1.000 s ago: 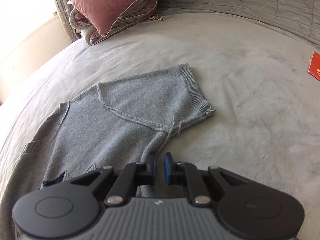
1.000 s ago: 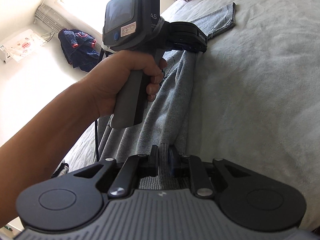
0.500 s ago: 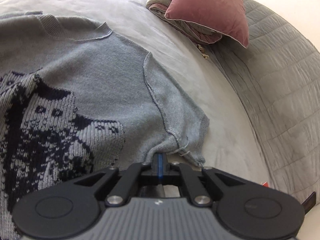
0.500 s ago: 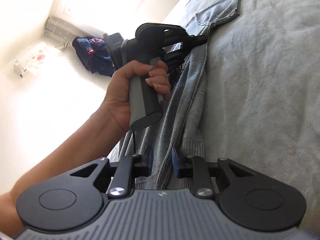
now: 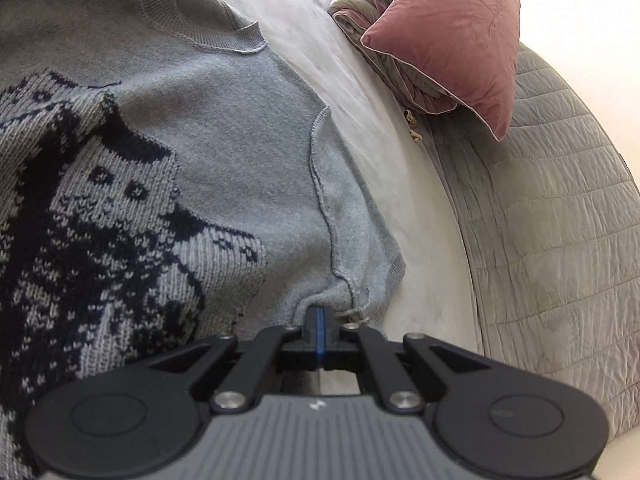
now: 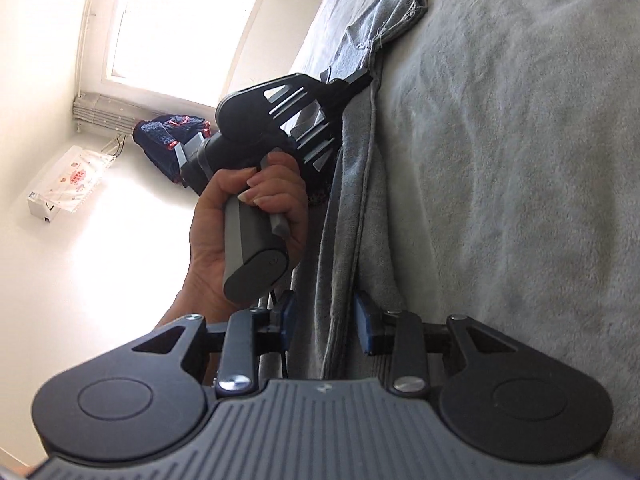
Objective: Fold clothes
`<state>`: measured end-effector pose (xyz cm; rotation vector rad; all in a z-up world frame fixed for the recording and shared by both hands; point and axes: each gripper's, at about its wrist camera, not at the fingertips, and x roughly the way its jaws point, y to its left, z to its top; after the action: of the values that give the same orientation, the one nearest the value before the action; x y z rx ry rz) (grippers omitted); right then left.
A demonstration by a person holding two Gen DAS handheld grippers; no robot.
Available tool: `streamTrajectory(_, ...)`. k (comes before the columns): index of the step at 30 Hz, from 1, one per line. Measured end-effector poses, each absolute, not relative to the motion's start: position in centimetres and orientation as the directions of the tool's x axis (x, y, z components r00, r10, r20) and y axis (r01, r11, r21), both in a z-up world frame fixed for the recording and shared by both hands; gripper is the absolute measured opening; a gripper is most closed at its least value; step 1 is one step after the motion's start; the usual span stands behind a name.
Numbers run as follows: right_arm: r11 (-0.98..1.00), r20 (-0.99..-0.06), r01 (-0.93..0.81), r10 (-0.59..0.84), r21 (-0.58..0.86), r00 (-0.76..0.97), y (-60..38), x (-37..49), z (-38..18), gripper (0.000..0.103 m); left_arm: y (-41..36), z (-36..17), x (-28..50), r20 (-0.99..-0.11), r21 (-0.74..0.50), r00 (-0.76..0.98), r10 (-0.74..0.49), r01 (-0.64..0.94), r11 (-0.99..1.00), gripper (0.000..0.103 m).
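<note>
Grey knitted sweater [image 5: 224,184] spread on a bed [image 5: 400,184] covered in pale grey plush, front up, with a dark navy cat pattern [image 5: 100,232] knitted across the chest. Ribbed collar [image 5: 216,36] toward the top of the left wrist view, 1 short sleeve [image 5: 360,248] angled toward the camera.

Left claw [image 5: 319,318] pressed fully together, blue pads meeting in a thin line, clamped on a bunched pinch of knit at the underarm seam of that sleeve. Loose thread just beside the pinch.

Right claw [image 6: 326,322] with its 2 blue pads [image 6: 365,326] standing apart. Folded side edge of the sweater running between them without being squeezed — fabric resting in the gap, hanging in long vertical folds. Gap holding steady.

In the right wrist view, a person's left hand [image 6: 240,236] wrapped around the grey handle of the other gripper, its black frame tipped toward the sweater's edge farther up the bed.

Dusty pink pillow [image 5: 452,36] lying on a rolled quilt [image 5: 380,20] at the head of the bed, well apart from the sweater. Quilted grey headboard [image 5: 560,220] curving along the right of the left wrist view.

Beyond the bed — a bright window [image 6: 180,20], a dark blue garment with red trim [image 6: 168,140] hanging below it, and a white box [image 6: 64,184] mounted on the wall.
</note>
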<state>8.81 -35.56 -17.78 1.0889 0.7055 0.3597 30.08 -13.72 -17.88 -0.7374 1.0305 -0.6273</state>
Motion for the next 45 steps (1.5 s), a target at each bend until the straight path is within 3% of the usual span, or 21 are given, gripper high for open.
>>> streamTrajectory(4, 0.475, -0.379, 0.079, 0.579, 0.877, 0.722, -34.6, 8.6, -18.2, 0.024, -13.5, -17.8, 30.0, -0.520, -0.790, 0.381, -0.765, 0.126, 0.600, 0.000)
streamTrajectory(5, 0.468, -0.381, 0.089, 0.578, 0.879, 0.722, -34.6, 8.7, -18.5, 0.018, -13.5, -17.8, 30.1, -0.518, -0.791, 0.379, -0.767, 0.128, 0.598, 0.000)
streamTrajectory(6, 0.463, -0.382, 0.098, 0.575, 0.881, 0.724, -34.6, 8.7, -18.7, 0.006, -13.5, -17.6, 30.0, -0.517, -0.791, 0.379, -0.768, 0.131, 0.597, 0.000)
streamTrajectory(12, 0.467, -0.353, 0.093, 0.508, 0.880, 0.786, -36.5, 6.0, -17.3, 0.006, -15.2, -16.2, 30.1, -0.487, -0.810, 0.365, -0.793, 0.152, 0.567, 0.000)
streamTrajectory(15, 0.496, -0.341, 0.091, 0.441, 0.864, 0.831, -38.3, 3.6, -15.6, 0.006, -17.0, -15.2, 29.8, -0.512, -0.776, 0.348, -0.785, 0.204, 0.596, 0.000)
streamTrajectory(20, 0.540, -0.344, 0.102, 0.371, 0.836, 0.862, -40.4, 1.3, -13.9, 0.006, -21.3, -12.6, 27.8, -0.695, -0.392, 0.440, -0.568, 0.430, 0.813, 0.004)
streamTrajectory(22, 0.541, -0.344, 0.096, 0.379, 0.836, 0.859, -40.2, 1.4, -13.9, 0.006, -22.9, -11.9, 26.7, -0.729, -0.212, 0.491, -0.476, 0.500, 0.840, 0.012)
streamTrajectory(24, 0.544, -0.348, 0.090, 0.394, 0.834, 0.851, -39.6, 1.6, -14.2, 0.006, -24.0, -11.7, 25.7, -0.738, -0.120, 0.510, -0.442, 0.546, 0.829, 0.024)
streamTrajectory(27, 0.557, -0.361, 0.079, 0.417, 0.827, 0.834, -38.2, 2.0, -14.6, 0.006, -25.4, -11.6, 24.5, -0.746, -0.014, 0.529, -0.405, 0.595, 0.803, 0.031)
streamTrajectory(33, 0.589, -0.376, 0.057, 0.436, 0.806, 0.818, -36.6, 2.0, -14.6, 0.006, -28.2, -12.6, 24.7, -0.758, 0.207, 0.609, -0.231, 0.561, 0.801, 0.031)
streamTrajectory(35, 0.590, -0.376, 0.056, 0.436, 0.806, 0.818, -36.5, 1.9, -14.6, 0.006, -28.4, -12.8, 25.1, -0.759, 0.220, 0.620, -0.198, 0.531, 0.818, 0.025)
streamTrajectory(36, 0.590, -0.376, 0.057, 0.435, 0.806, 0.818, -36.5, 1.9, -14.6, 0.006, -28.5, -12.9, 25.4, -0.759, 0.227, 0.625, -0.182, 0.515, 0.826, 0.010)
streamTrajectory(37, 0.589, -0.376, 0.059, 0.433, 0.806, 0.819, -36.6, 2.0, -14.7, 0.006, -28.6, -12.9, 25.5, -0.758, 0.241, 0.632, -0.163, 0.502, 0.831, 0.002)
streamTrajectory(40, 0.595, -0.380, 0.068, 0.418, 0.801, 0.825, -37.1, 1.8, -14.5, 0.006, -28.2, -12.3, 26.0, -0.768, 0.173, 0.612, -0.190, 0.483, 0.858, 0.001)
streamTrajectory(45, 0.631, -0.412, 0.114, 0.349, 0.767, 0.842, -38.8, 0.8, -13.8, 0.006, -25.1, -11.5, 28.2, -0.758, -0.327, 0.456, -0.466, 0.353, 0.877, 0.001)
